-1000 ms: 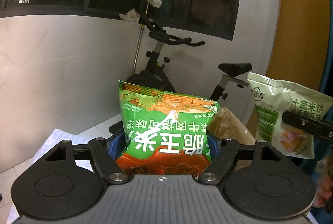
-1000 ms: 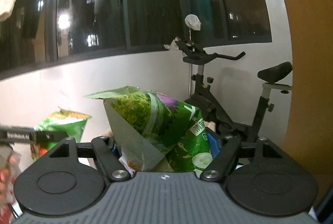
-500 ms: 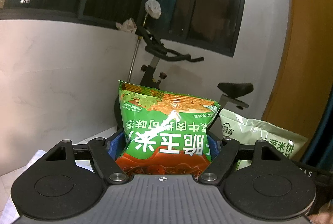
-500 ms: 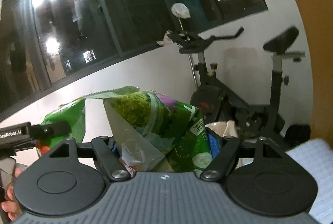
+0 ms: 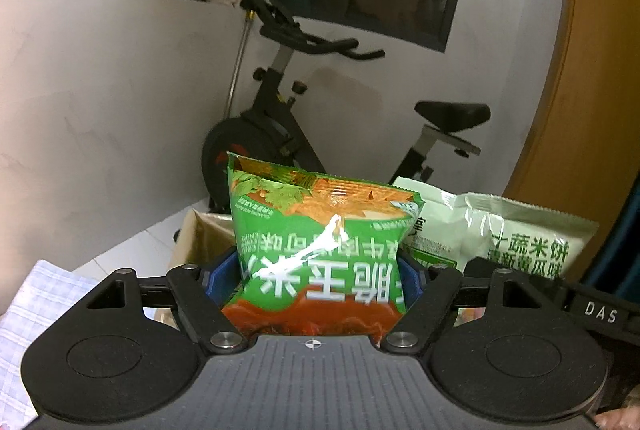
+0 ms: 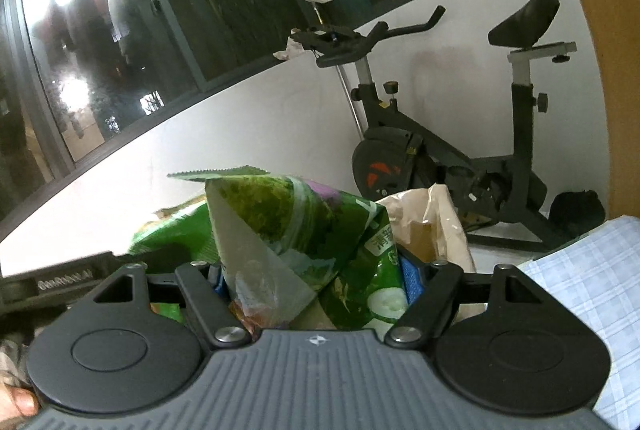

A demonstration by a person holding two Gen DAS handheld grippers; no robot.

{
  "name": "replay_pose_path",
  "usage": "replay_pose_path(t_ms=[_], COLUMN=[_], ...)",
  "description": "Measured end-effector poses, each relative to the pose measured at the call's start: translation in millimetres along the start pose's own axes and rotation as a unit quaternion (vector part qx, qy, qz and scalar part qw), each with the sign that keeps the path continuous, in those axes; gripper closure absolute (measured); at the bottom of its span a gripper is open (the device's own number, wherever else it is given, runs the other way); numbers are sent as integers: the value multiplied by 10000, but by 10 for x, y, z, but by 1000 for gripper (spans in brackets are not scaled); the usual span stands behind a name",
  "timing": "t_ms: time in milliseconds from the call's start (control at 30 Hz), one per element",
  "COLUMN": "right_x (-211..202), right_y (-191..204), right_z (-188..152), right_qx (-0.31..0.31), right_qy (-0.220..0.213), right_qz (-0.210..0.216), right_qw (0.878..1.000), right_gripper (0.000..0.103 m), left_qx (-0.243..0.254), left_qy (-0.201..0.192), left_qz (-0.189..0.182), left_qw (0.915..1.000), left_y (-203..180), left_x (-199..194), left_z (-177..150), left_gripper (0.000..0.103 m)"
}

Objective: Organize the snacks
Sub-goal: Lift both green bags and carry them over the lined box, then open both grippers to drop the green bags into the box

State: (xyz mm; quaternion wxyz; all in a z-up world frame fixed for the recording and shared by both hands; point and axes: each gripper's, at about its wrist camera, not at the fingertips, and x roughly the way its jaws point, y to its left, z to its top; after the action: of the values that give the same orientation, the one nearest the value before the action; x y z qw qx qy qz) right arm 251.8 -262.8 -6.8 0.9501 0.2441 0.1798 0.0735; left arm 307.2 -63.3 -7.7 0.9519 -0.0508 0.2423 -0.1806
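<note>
Carrying one snack each, both grippers approach the lined box (image 5: pixel 200 234), probably to drop them inside. The left gripper (image 5: pixel 320 282) grasps the green corn snack bag (image 5: pixel 320 242), its jaws opening now; the right gripper (image 6: pixel 316 282) grasps the crumpled cucumber snack bag (image 6: pixel 304 230). What the box contains is hidden.

The green bag (image 5: pixel 320 250) at centre is glossy film, creased, with glare across its print. The pale bags (image 5: pixel 500 234) at right look matter (still plastic). The checked cloth (image 5: pixel 36 302) at lower left seems woven, though blurred. The bin liner (image 6: pixel 432 222) is thin, shiny plastic.
</note>
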Motion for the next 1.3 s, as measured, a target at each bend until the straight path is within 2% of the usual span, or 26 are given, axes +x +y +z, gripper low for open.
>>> replay_pose_path(t_ms=[67, 167, 333, 600, 767, 1100, 1300], right_x=[47, 91, 110, -78, -305, -849, -1101], right_y=[-15, -25, 12, 133, 255, 421, 455], right_z=[-3, -1, -8, 15, -15, -164, -282], right_qx=[45, 113, 60, -311, -799, -1293, -1475], right_qy=[36, 79, 96, -76, -164, -355, -403], right_qz=[-2, -34, -76, -159, -216, -120, -126], right_qw=[10000, 9999, 9999, 9994, 9964, 9909, 9882], right_gripper=[23, 20, 13, 13, 13, 13, 13], left_qx=[-41, 39, -18, -14, -75, -195, -112], left_qy=[44, -8, -10, -58, -209, -552, -622], left_qz=[12, 100, 147, 297, 698, 876, 985], left_qw=[10000, 9999, 9999, 9995, 9973, 9944, 9931], left_y=[44, 70, 98, 102, 138, 183, 173], left_x=[15, 10, -43, -219, -543, -1240, -1507], left_z=[-10, -18, -27, 19, 22, 13, -153], left_gripper=[12, 9, 8, 8, 8, 9, 9])
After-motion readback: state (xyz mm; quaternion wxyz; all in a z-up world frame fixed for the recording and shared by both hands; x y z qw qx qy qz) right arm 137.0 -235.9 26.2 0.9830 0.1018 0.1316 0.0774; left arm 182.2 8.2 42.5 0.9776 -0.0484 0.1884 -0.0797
